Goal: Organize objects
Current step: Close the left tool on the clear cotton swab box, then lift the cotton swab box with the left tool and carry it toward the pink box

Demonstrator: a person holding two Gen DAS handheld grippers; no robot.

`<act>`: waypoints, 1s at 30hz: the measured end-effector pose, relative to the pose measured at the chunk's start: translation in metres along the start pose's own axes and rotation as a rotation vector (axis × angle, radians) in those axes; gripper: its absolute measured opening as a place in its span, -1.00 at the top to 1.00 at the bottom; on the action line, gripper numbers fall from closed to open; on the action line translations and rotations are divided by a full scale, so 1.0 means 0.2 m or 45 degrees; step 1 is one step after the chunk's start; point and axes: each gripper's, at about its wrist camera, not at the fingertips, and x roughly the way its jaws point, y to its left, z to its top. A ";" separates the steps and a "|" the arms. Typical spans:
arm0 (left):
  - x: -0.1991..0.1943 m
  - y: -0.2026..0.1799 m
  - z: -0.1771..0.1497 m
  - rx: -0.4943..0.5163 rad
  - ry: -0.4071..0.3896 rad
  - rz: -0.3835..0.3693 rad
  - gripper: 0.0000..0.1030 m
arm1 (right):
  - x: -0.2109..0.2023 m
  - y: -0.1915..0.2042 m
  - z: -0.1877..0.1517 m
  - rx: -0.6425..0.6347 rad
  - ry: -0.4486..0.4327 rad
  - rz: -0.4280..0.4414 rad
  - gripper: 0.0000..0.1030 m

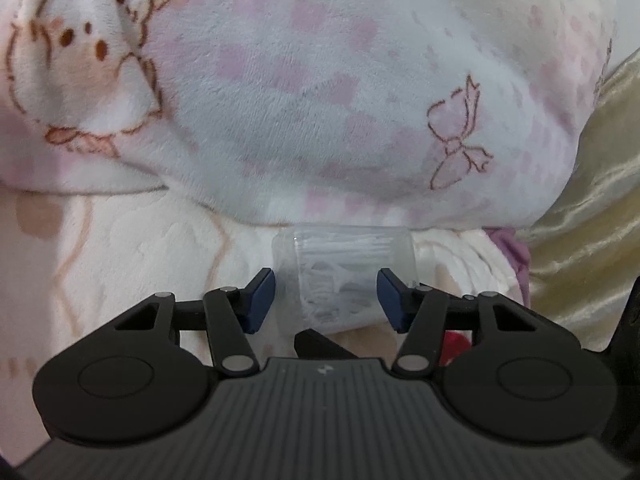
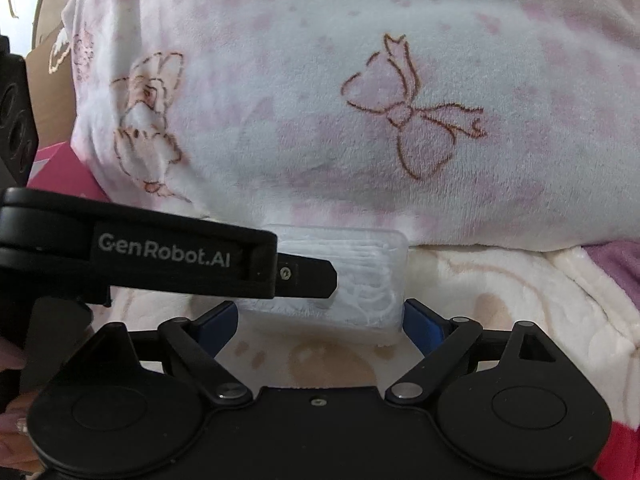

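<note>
**Clear box of cotton swabs tucked right up against a plush pillow**

So the biggest thing in the way here is the big plush pillow (image 1: 320, 80), white fleece with pink checks, bows and little cartoon characters. It fills the whole far side of both views and bulges out over the far edge of the clear plastic box (image 1: 340, 264), so there's basically no room behind the box. Off to the right in the left wrist view there's a shiny cream satin cushion (image 1: 592, 240), plus a bit of purple fabric (image 1: 516, 252) peeking out under the pillow. In the right wrist view, far left, I can see some brown cardboard (image 2: 52, 40) and something pink (image 2: 60, 168) under the pillow's edge.

The box is lying flat on the bed, touching the pillow on its far side. It's see-through, with white cotton swabs inside. From the right wrist view its long axis runs left to right, and the swabs in the far half lie along that line; the near ones are a jumble.

The left tool (image 1: 326, 300) has the box between its blue pads but the pads aren't visibly pressing on it, so I'd call it released, just straddling. One of its fingers (image 2: 304, 276) crosses in from the left in the right wrist view, covering part of the box. The right tool (image 2: 320, 324) is spread wide too, its pads at the box's near corners, not gripping.

The surface is a cream fleece blanket (image 1: 120, 260) with a tan pattern, soft and lumpy. Can't tell much about the room.
</note>
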 end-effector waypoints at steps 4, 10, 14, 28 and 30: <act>-0.01 -0.02 -0.04 0.009 0.042 0.047 -0.11 | -0.01 0.04 -0.04 -0.006 0.013 0.007 -0.78; -0.07 -0.01 -0.08 -0.011 0.058 0.065 -0.11 | -0.03 0.09 -0.07 0.016 0.036 0.028 -0.78; -0.17 0.02 -0.10 -0.054 0.095 0.069 -0.12 | -0.11 0.18 -0.07 -0.068 0.066 0.001 -0.78; -0.63 0.03 -0.17 0.034 0.010 0.112 -0.09 | -0.36 0.51 -0.10 -0.113 -0.020 0.012 -0.78; -0.68 0.05 -0.19 0.023 0.004 0.103 -0.08 | -0.37 0.55 -0.11 -0.134 -0.024 0.005 -0.78</act>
